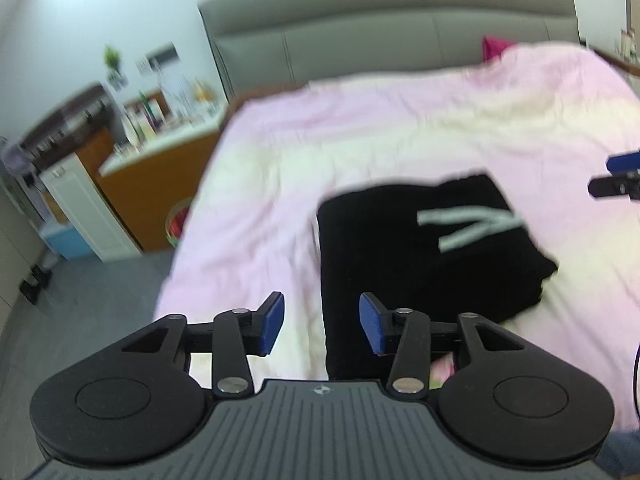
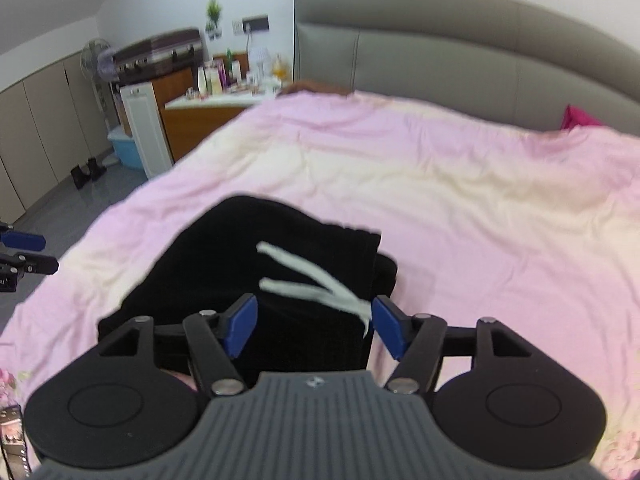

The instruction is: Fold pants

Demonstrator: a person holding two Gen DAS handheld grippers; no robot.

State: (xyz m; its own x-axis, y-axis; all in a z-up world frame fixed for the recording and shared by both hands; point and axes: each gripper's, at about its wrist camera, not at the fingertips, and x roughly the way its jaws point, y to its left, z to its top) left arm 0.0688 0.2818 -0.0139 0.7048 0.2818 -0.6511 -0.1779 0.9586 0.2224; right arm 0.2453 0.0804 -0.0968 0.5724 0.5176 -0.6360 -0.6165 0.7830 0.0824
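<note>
**Q:** On the bed, where are the pants?

**A:** Black pants (image 1: 420, 252) lie folded on the pink-and-cream cover (image 1: 400, 128). Left wrist view: centre-right of frame. Right wrist view: lower centre (image 2: 248, 276). White drawstring (image 2: 312, 280) lies across the top, two strands spread in a V. One fold edge pokes out at the right side of the bundle.

**Q:** Left tongs?

**A:** Left gripper (image 1: 322, 326) sits at bottom centre of its frame, jaws wide apart, nothing between the blue pads (image 1: 272, 322). The gap lines up over the left edge of the pants. Whether the pads touch the cloth, can't tell. It also shows at the left edge of the right wrist view (image 2: 22, 254), off the side of the bed.

**Q:** Right tongs?

**A:** Right gripper (image 2: 314, 328) is wide too, bottom centre of its frame. Pants and the drawstring end show in the gap, but the pads aren't closed on either. Contact unclear. In the left wrist view it shows at the right edge (image 1: 618, 178), beside the pants.

**Q:** Background?

**A:** Grey padded headboard (image 2: 460, 52) across the top. Cluttered dresser (image 2: 212, 108) upper left, a dark case (image 2: 160, 56) above it, blue tub (image 2: 126, 152) on the floor. Both frames are motion-blurred.
</note>
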